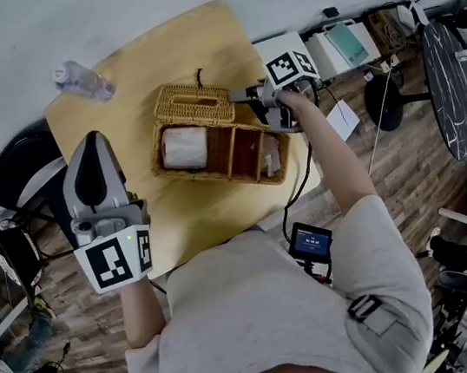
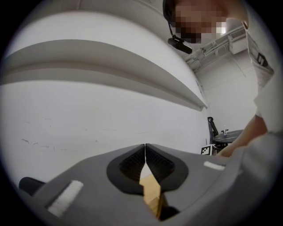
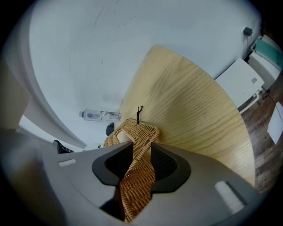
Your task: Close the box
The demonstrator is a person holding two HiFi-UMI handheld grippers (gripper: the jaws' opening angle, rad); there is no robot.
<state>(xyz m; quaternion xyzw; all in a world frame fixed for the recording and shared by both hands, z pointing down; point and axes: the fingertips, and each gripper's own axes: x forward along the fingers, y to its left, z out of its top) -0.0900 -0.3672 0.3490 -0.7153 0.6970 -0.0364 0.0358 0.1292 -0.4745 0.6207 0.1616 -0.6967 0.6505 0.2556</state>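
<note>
Closest to its own camera, the two gray jaws of the right gripper (image 3: 141, 152) squeeze the edge of the woven lid (image 3: 140, 132), one jaw on each side. That lid belongs to the box (image 1: 218, 175), a long basket of light brown straw, woven tight and bumpy. The box sits in the middle of the table (image 1: 184, 40). Its lid is up, on the far side of the box, with a long slot in it and a small black string (image 1: 198, 76) at its edge. The head view looks down into the box: a white roll (image 1: 185, 147) fills the left part, the middle part is brown inside, and something white stands in the right part. The right gripper view shows the bumpy weave up close but not those three parts. The table is smooth yellow wood with a rounded edge. A clear plastic bottle (image 1: 83, 82) lies on its far corner. The left gripper (image 1: 93, 142) is well apart from the box, by the table's near left edge. The left gripper view shows its jaws pressed together with nothing between them, facing a plain white wall.
</note>
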